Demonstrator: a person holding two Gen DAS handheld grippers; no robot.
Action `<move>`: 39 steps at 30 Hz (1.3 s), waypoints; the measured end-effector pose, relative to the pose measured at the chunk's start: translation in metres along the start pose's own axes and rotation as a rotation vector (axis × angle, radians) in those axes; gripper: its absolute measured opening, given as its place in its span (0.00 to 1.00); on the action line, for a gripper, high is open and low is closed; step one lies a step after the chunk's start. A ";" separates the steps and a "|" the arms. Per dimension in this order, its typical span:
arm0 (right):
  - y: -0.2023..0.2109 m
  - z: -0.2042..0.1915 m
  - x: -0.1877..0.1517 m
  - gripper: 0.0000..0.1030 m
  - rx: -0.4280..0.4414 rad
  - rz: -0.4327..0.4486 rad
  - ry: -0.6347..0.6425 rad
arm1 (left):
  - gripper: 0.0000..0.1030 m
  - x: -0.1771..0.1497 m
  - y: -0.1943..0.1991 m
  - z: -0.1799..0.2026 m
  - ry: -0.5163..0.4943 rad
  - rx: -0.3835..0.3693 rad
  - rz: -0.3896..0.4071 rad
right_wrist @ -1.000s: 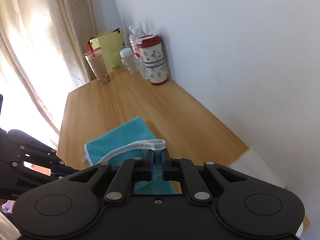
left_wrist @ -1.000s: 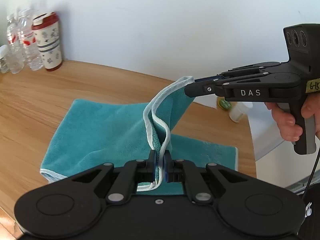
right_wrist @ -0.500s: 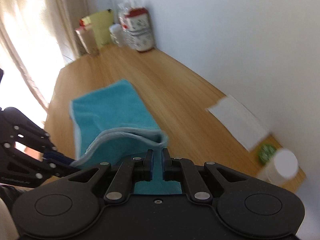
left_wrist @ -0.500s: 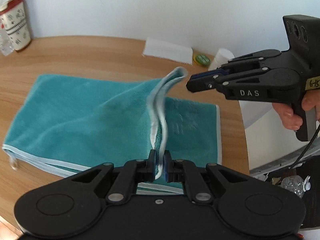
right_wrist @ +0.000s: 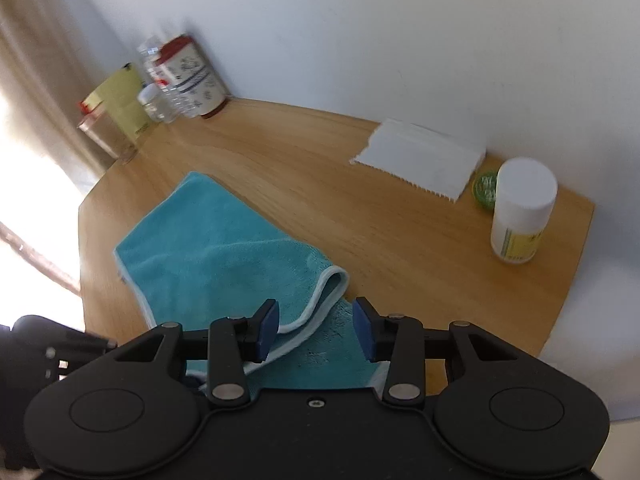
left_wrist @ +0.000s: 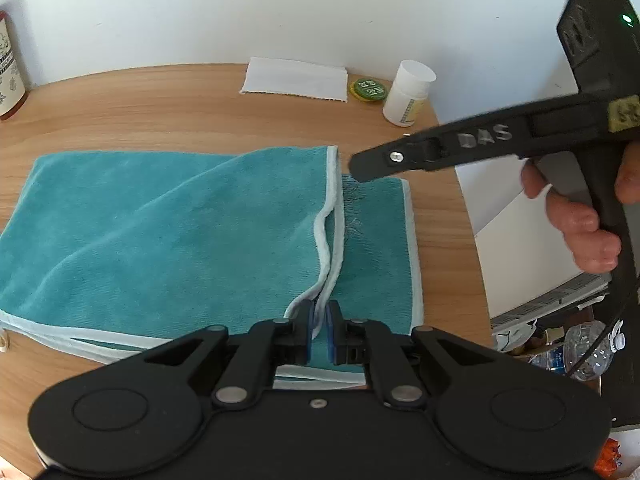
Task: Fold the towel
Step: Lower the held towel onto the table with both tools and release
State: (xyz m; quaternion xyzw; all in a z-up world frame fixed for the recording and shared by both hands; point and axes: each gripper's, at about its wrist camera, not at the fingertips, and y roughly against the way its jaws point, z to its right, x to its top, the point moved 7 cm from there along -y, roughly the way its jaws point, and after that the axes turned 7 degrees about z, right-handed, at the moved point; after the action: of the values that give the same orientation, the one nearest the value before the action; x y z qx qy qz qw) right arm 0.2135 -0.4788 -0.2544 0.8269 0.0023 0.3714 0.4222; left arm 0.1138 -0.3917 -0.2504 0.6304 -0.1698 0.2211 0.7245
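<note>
Your left hand-held gripper is pinching the pale-trimmed edge of the teal towel, which lies folded over itself on the wooden table. Your right hand-held gripper hangs above the towel's far corner, blue pads spread apart, holding nothing.

Right claw opened, released towel corner; fold now lying flat.

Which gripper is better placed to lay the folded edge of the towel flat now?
The left gripper, probably. Its fingers are shut on the towel at its white hem. The right gripper is open above the far corner and holds nothing.
</note>
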 end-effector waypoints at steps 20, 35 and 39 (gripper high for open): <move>0.005 -0.009 0.014 0.06 -0.103 -0.043 -0.025 | 0.02 -0.007 0.011 0.007 0.026 -0.089 -0.021; 0.055 -0.006 0.003 0.06 -0.144 -0.037 -0.125 | 0.02 -0.002 0.034 0.041 -0.045 -0.202 -0.034; 0.040 0.012 -0.016 0.06 -0.211 -0.080 -0.117 | 0.02 -0.014 0.017 0.049 -0.063 -0.204 -0.072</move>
State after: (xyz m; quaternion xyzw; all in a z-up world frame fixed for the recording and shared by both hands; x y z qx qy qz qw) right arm 0.1969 -0.5184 -0.2409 0.7974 -0.0285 0.3035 0.5207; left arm 0.0951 -0.4399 -0.2364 0.5656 -0.1914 0.1566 0.7868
